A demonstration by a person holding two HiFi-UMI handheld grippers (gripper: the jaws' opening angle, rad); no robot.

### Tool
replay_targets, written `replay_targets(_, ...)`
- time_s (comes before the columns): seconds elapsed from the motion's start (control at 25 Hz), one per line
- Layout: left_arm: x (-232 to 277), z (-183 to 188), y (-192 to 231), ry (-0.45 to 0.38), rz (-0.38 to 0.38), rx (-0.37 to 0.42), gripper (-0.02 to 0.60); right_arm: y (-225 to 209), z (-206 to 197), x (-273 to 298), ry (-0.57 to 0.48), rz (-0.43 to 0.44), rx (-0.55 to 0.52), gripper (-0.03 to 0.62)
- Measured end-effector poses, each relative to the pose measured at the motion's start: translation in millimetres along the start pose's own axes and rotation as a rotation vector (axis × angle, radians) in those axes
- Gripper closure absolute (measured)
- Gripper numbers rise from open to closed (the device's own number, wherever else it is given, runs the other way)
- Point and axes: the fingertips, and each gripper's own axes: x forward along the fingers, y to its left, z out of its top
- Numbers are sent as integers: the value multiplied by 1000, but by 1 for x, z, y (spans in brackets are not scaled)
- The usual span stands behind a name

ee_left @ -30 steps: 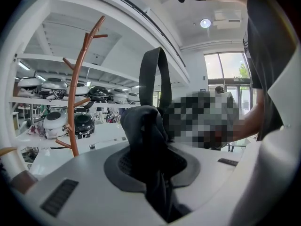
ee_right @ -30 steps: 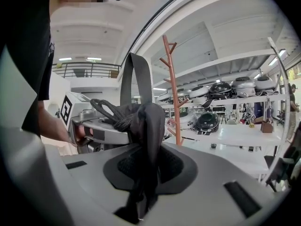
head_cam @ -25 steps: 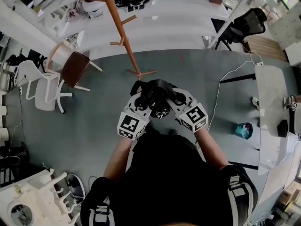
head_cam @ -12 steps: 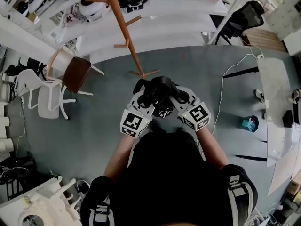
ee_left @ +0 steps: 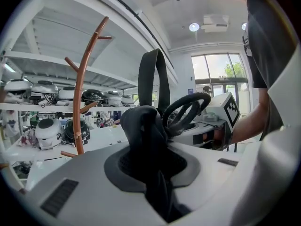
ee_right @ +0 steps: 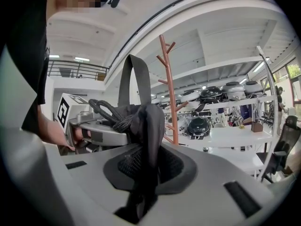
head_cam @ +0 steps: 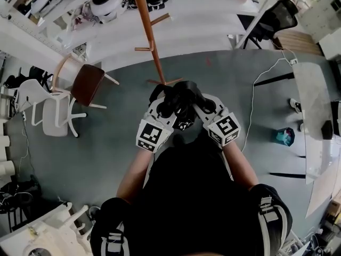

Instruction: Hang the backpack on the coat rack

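A black backpack hangs in front of the person, gripped from both sides. My left gripper is shut on its black fabric, and a strap loop stands up just beyond the jaws. My right gripper is shut on the backpack fabric from the other side, next to a corded handle. The wooden coat rack rises just ahead, its foot close to the backpack. The coat rack is left of the bag in the left gripper view. In the right gripper view the coat rack is right of it.
A brown chair and a white chair stand to the left of the rack. Shelves with helmets run behind it. At the right are a white table, a floor cable, a teal object and a black office chair.
Both grippers have carried the backpack forward, and the rack's foot now lies closer to it. Both grips on the bag are unchanged.
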Motion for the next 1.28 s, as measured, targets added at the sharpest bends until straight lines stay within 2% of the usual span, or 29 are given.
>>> replay_targets(0.24,-7,4,9,-13,19,7,495,4,7,9,-15,17,-12,520)
replay_targets(0.52,6,5,26,-2,54,2,495,-12,12,25,-18,62,-22,520)
replay_targets(0.84,48,18,55,-2,114,-24,495,-61,24,48,9,130,-33,520)
replay_targets(1.0,73,33,82,-16,172,-47,495,-92,42,70,26,190,-52,520)
replay_targets(1.28,121,39,119,0,252,-93,495,-146,51,105,53,273,-71,520)
